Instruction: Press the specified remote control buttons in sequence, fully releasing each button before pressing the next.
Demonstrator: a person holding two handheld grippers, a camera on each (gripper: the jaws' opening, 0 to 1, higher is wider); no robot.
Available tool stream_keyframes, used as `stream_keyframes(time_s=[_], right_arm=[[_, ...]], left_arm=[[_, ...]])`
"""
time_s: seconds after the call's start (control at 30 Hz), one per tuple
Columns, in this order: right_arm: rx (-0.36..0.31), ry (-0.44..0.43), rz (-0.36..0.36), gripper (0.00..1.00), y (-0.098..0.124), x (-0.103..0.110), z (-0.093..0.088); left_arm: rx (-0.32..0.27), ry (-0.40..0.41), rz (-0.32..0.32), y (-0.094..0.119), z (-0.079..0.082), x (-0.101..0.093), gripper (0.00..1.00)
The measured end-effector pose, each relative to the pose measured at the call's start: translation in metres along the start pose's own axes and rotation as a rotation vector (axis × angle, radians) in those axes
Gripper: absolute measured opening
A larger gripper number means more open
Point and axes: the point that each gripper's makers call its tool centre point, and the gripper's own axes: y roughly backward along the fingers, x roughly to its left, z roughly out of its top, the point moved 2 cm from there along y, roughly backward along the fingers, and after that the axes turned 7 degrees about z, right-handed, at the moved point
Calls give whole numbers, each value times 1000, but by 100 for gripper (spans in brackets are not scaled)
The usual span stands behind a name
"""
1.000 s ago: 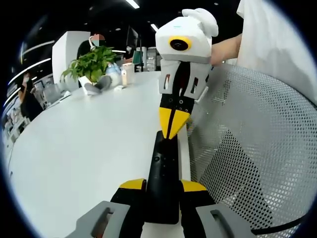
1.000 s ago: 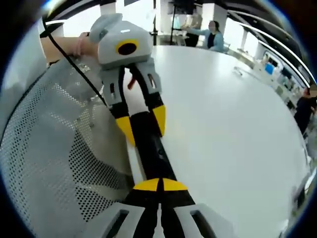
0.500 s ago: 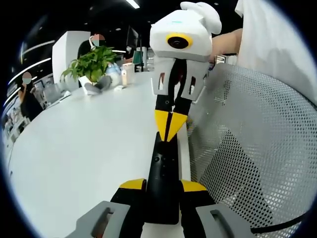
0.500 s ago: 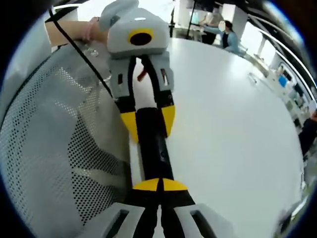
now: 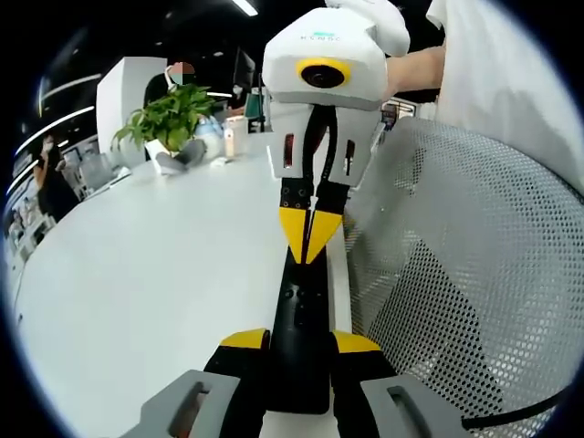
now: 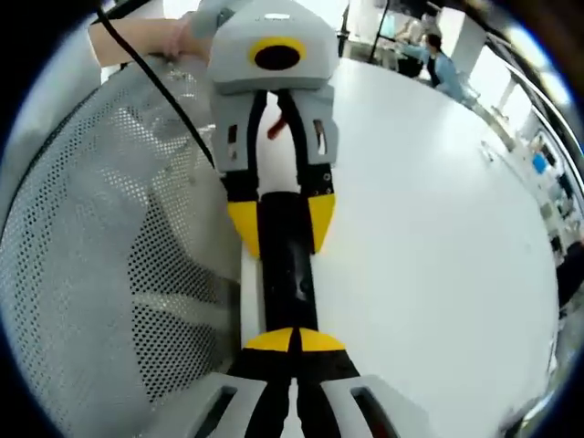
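A long black remote control (image 5: 301, 306) lies lengthwise over the edge of the white table (image 5: 155, 265). My left gripper (image 5: 299, 342) is shut on its near end, one yellow tip on each side. My right gripper (image 5: 308, 239) comes in from above, its yellow tips shut together, and rests their point on the remote's top face near the far end. In the right gripper view the shut right gripper (image 6: 294, 339) sits on the remote (image 6: 287, 274), and beyond it the left gripper (image 6: 283, 224) clamps the remote's other end.
A grey mesh chair back (image 5: 456, 274) stands close beside the remote, also the chair back (image 6: 109, 255). A potted plant (image 5: 169, 119) and small items stand at the table's far end. A person in a white top (image 5: 511, 82) is at the upper right. Open table (image 6: 411, 237) lies beyond.
The right gripper has come closer to the left one, its tips sliding a little along the remote toward the left gripper. The left gripper's hold is unchanged.
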Motion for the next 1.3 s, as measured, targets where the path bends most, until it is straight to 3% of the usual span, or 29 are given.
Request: stream_keyframes(time_s=[0.2,0.27,0.37,0.47,0.77,0.93,1.13,1.3], right_arm=[[-59,-58,13,0,1,-1,1],[-102,-82,8,0,1,-1,1],[-225,-192,-13,0,2,-1,0],[-261,-191,-39,0,3,1,-2],[-229,-120,-55,0,0,0,6],[-180,-38,-46,0,-2,1,9],[-68,80,-23,0,-4,2,11],[41,109,7,0,-6,1,12]], left_arm=[[-2,2,1,0,0,0,25],[-3,3,1,0,0,0,25],[-3,3,1,0,0,0,25],[-4,5,2,0,0,0,25],[-5,6,2,1,0,0,25],[-3,4,2,1,0,0,25],[-6,7,1,1,0,0,25],[-6,3,-2,1,0,0,25]])
